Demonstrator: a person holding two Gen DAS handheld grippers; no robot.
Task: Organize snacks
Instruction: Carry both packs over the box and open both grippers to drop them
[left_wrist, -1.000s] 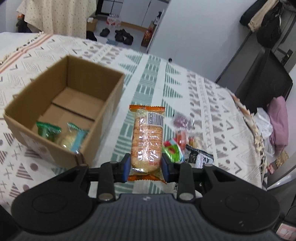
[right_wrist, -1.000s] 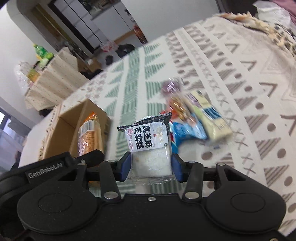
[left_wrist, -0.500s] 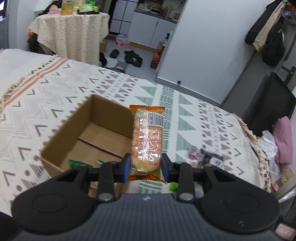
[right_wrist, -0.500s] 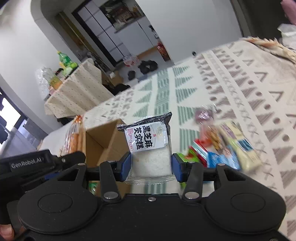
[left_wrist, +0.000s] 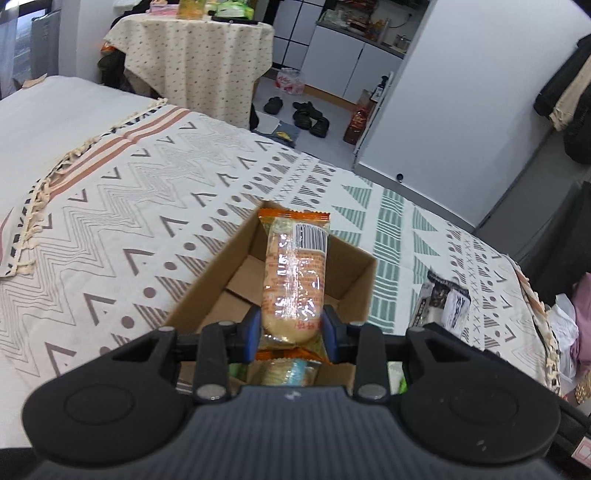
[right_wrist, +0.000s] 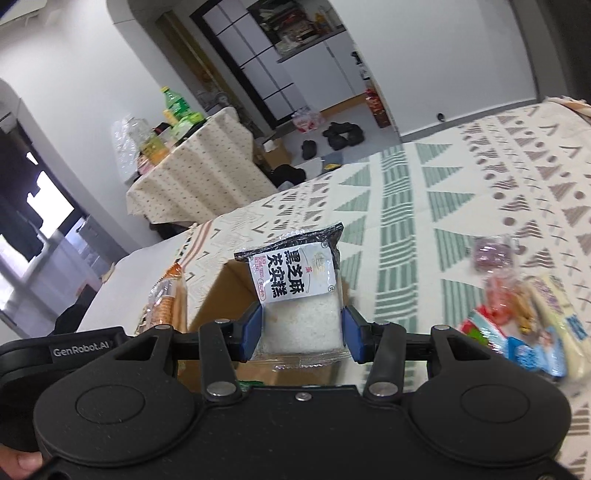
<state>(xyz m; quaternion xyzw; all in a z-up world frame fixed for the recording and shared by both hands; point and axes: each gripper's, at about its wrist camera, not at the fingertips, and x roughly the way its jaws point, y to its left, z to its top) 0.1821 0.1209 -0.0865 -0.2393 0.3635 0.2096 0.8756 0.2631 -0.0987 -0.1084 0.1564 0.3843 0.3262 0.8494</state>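
My left gripper (left_wrist: 291, 338) is shut on an orange-wrapped cake packet (left_wrist: 293, 280), held upright over the open cardboard box (left_wrist: 207, 284). Below the jaws, inside the box, a light-blue packet (left_wrist: 291, 373) shows. In the right wrist view my right gripper (right_wrist: 301, 338) is shut on a white rice cake packet (right_wrist: 299, 295) with a black-edged label, just over the box's near side (right_wrist: 218, 295). The orange packet (right_wrist: 168, 295) and the left gripper's body appear at the left there. Loose snacks (right_wrist: 524, 317) lie on the patterned cloth to the right.
The box stands on a bed with a patterned cloth (left_wrist: 110, 229). A black-and-white packet (left_wrist: 443, 299) lies right of the box. Beyond the bed are a small table with bottles (right_wrist: 192, 170), shoes on the floor (left_wrist: 306, 116) and white cabinets.
Both grippers have carried their packets leftward and upward from the snack pile to above the box. The box now sits right under the left jaws; the grips are unchanged.
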